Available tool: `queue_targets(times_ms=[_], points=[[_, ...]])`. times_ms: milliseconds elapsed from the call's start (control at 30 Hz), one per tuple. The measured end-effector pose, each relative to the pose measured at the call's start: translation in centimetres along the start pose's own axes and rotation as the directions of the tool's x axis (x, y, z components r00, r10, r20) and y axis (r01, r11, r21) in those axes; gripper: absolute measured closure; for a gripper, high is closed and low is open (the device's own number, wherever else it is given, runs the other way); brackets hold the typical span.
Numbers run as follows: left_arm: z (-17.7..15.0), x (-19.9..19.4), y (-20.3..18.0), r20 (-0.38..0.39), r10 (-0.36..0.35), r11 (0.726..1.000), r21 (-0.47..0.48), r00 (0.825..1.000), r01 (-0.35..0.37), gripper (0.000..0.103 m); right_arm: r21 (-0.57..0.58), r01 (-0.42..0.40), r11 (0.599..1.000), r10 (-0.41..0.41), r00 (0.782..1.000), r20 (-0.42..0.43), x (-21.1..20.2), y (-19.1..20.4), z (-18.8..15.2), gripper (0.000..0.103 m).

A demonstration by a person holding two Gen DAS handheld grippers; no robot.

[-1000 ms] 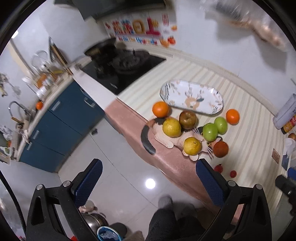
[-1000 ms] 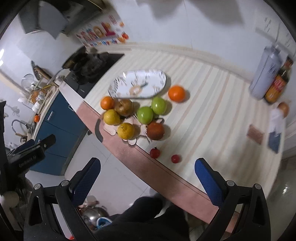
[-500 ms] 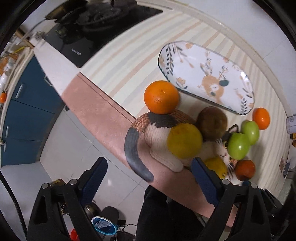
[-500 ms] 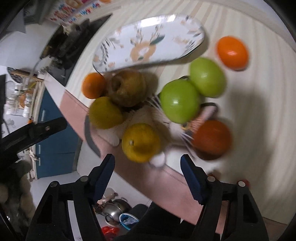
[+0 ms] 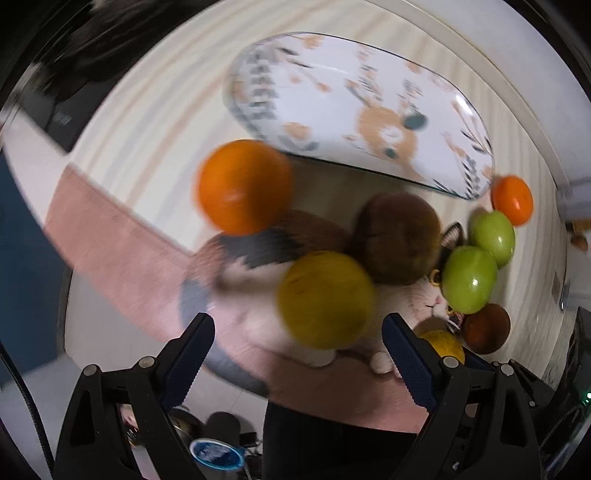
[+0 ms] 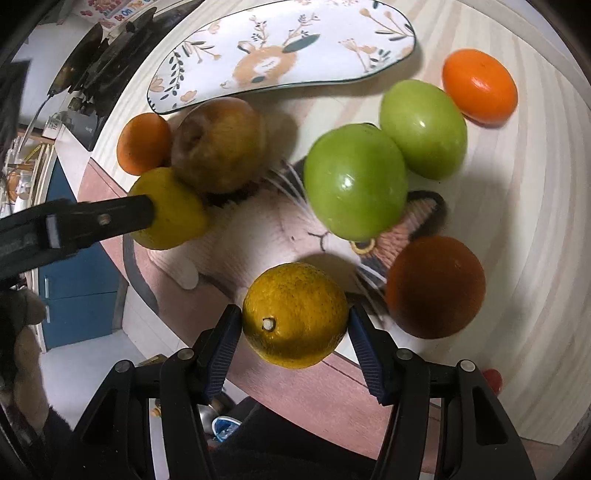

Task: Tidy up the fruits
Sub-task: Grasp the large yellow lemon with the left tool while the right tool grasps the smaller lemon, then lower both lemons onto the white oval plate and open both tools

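Between the right gripper (image 6: 294, 334) pads sits a yellow citrus (image 6: 295, 315), jaws closing, pads at its flanks but contact not clear, so likely the first pick. Left gripper (image 5: 298, 354) hangs spread wide over a second yellow fruit (image 5: 325, 299), nothing pinched, lined up for its own grab. Both fruits rest on a cat-shaped mat (image 6: 258, 236) at the table (image 6: 535, 258) edge, with green apples (image 6: 356, 181), oranges (image 6: 480, 86) and brown fruit (image 6: 219, 144) around. Oval plate (image 6: 332, 22) behind sits bare, probably the target

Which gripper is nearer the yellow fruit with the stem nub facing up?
Right. The right gripper is closing around that yellow fruit, fingers at its sides. The left gripper straddles another yellow fruit nearby.
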State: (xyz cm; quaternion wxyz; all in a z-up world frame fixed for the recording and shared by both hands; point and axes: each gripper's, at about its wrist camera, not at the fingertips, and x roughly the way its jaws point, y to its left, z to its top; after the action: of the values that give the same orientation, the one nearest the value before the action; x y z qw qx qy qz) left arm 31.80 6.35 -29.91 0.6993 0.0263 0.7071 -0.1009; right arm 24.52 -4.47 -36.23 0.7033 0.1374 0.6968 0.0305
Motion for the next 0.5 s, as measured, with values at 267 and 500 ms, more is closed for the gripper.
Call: queue_targets(times_ms=[267, 500], points=[[0.6, 1.7, -1.7, -0.005, 0.004, 0.997, 0.071, 1.000, -0.004, 0.041, 0.014, -0.004, 1.000, 0.004, 1.000, -0.017, -0.1, 0.6, 0.5, 0.040], [1.0, 2.0, -1.3, 0.004, 0.004, 0.994, 0.110, 1.000, -0.005, 0.041, 0.030, -0.022, 0.999, 0.023, 0.999, -0.032, 0.6, 0.5, 0.5, 0.040]])
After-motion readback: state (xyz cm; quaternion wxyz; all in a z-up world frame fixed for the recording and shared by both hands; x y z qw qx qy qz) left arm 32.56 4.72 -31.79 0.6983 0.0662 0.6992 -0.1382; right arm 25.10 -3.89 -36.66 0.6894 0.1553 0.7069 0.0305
